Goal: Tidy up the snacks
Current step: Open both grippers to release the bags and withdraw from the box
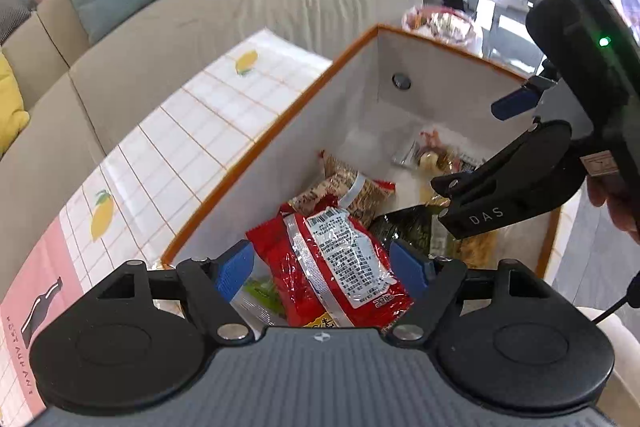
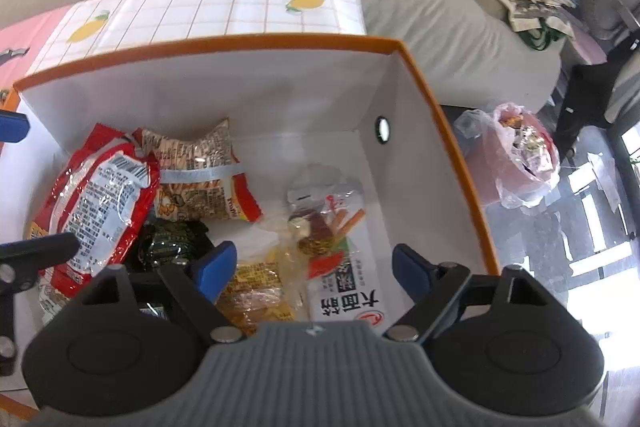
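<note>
A white box with an orange rim holds several snack packets. My left gripper hovers open above a red packet with a white label; its pads do not touch it. Behind the red packet lies a beige peanut packet and beside it a dark green one. My right gripper stands open over a white printed packet, a clear mixed-snack bag and a yellow packet. One of its blue fingertips shows in the left wrist view.
The box stands on a lemon-print checked tablecloth. A beige sofa with cushions runs behind it. A pink plastic bag of snacks sits on a glass surface past the box's far end.
</note>
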Motion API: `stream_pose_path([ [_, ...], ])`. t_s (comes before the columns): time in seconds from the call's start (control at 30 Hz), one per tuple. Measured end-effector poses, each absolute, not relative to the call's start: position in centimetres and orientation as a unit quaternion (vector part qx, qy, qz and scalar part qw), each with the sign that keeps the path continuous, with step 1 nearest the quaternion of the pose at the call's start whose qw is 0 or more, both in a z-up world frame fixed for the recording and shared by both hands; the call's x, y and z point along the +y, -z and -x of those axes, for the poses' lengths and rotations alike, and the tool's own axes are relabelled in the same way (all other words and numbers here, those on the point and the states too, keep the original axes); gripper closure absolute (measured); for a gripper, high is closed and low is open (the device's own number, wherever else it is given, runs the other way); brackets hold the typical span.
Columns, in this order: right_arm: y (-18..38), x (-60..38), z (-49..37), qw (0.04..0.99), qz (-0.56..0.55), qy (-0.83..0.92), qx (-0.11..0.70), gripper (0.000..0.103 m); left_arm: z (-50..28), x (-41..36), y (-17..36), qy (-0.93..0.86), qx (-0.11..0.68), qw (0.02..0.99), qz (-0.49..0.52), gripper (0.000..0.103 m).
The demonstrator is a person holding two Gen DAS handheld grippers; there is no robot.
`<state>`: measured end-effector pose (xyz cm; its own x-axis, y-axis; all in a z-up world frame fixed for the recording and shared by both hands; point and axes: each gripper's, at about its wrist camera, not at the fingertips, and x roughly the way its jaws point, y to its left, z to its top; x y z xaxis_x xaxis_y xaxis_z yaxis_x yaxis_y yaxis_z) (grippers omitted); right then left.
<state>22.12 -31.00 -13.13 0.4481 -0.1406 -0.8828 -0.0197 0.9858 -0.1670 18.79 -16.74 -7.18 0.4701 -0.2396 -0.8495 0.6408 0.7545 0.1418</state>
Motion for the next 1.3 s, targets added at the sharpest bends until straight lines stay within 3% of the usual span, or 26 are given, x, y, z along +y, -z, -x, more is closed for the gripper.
stream_pose_path([
  [0.63, 8.2, -25.6, -13.7, 0.920, -0.012, 0.078, 0.384, 0.009, -14.2, -9.5, 3.3, 0.211, 0.338, 0.899, -0.184, 0.018],
  [1.07, 6.9, -15.4, -10.4, 0.955, 0.017, 0.004, 0.297, 0.009, -11.9, -0.1, 4.5, 0.130, 0.364, 0.915, -0.118, 0.020],
  [1.2, 7.5, -12.4, -10.7, 0.952, 0.066, -0.038, 0.296, 0.013, -11.6, 3.4, 5.9, 0.116, 0.382, 0.913, -0.083, 0.028],
  [1.3, 8.0, -11.0, -11.6, 0.947, 0.090, -0.070, 0.299, 0.021, -12.0, 5.3, 6.8, 0.119, 0.395, 0.908, -0.073, 0.043],
])
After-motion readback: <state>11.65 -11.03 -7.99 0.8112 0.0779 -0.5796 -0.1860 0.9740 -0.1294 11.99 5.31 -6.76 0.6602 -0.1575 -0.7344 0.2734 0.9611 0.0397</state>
